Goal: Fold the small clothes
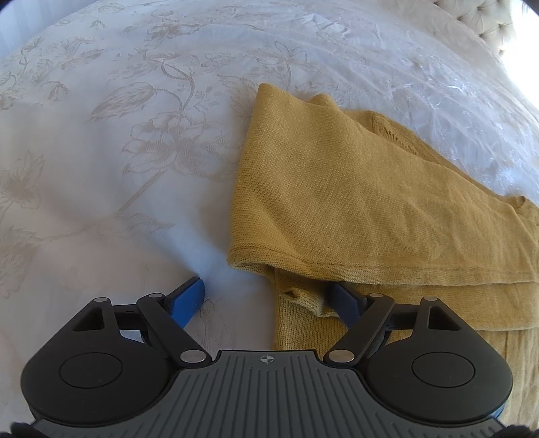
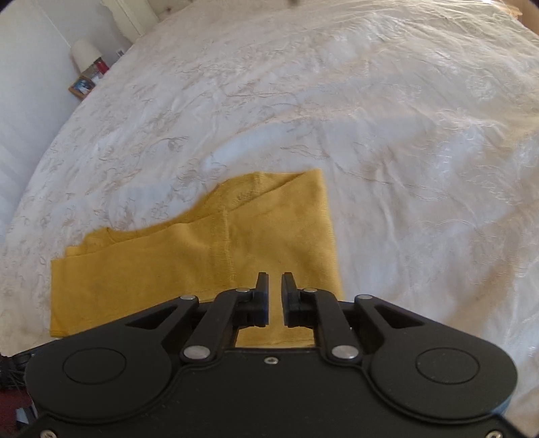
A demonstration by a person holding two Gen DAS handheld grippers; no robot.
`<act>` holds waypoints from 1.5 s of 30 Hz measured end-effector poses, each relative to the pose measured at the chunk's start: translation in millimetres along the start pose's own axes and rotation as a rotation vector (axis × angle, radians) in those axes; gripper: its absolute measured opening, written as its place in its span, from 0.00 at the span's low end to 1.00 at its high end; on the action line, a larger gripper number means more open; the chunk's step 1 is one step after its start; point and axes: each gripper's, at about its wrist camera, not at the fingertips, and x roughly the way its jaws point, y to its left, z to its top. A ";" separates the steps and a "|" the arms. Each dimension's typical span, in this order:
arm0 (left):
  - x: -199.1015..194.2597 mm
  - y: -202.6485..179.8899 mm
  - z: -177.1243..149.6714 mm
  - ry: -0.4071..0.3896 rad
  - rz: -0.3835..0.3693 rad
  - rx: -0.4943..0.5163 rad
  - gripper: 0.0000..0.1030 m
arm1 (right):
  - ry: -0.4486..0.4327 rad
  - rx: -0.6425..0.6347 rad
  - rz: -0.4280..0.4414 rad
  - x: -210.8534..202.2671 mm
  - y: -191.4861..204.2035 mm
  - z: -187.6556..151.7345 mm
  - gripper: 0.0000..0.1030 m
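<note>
A mustard-yellow knit garment [image 1: 353,188] lies partly folded on a white floral bedspread [image 1: 118,151]. My left gripper [image 1: 269,296] is open, its blue fingers wide apart. Its left finger [image 1: 190,296] rests on the bedspread. Its right finger [image 1: 343,303] lies on the garment's near corner. In the right wrist view the same garment [image 2: 188,256] lies flat. My right gripper [image 2: 275,286] hovers over the garment's near right part. Its black fingers stand a narrow gap apart with nothing between them.
The bedspread [image 2: 404,134] spreads wide around the garment. A tufted headboard [image 1: 485,23] stands at the far right in the left wrist view. A bedside table with a white lamp [image 2: 84,54] and a picture frame [image 2: 81,87] stands beyond the bed's far left edge.
</note>
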 end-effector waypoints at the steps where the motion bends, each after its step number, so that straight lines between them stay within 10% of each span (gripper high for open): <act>1: 0.2 -0.1 -0.1 -0.001 0.001 0.000 0.79 | -0.001 -0.018 0.027 6.0 5.9 0.8 0.52; 2: 0.3 -1.0 -0.7 -0.003 0.003 -0.001 0.79 | 0.006 -0.023 0.061 13.1 10.3 1.3 0.67; 10: 0.7 -2.3 -0.7 -0.001 0.005 0.001 0.81 | 0.093 -0.096 0.052 65.0 35.2 3.7 0.67; 12: 0.7 -2.2 -0.8 -0.003 0.006 0.001 0.81 | 0.111 -0.097 0.060 67.7 37.5 4.3 0.56; 13: 0.5 -2.6 -1.2 -0.004 0.007 0.001 0.81 | 0.121 -0.109 0.060 65.3 40.8 4.6 0.14; 19: 0.3 -2.0 -0.9 -0.004 0.005 -0.001 0.81 | -0.049 -0.146 0.235 -22.6 63.6 13.4 0.13; 29: -0.4 -1.2 -0.6 -0.005 0.003 0.002 0.81 | 0.031 -0.078 -0.032 3.6 -6.4 8.9 0.13; 36: -8.1 13.6 2.1 -0.015 0.023 -0.055 0.81 | 0.070 -0.116 -0.074 15.9 -3.5 2.2 0.21; 40: -11.3 34.6 1.9 -0.012 -0.009 -0.147 0.82 | 0.072 -0.110 -0.117 10.8 -10.7 -4.1 0.53; 45: -20.5 37.0 1.4 0.001 -0.020 -0.167 0.82 | 0.030 -0.108 -0.152 -4.8 -13.2 -4.8 0.60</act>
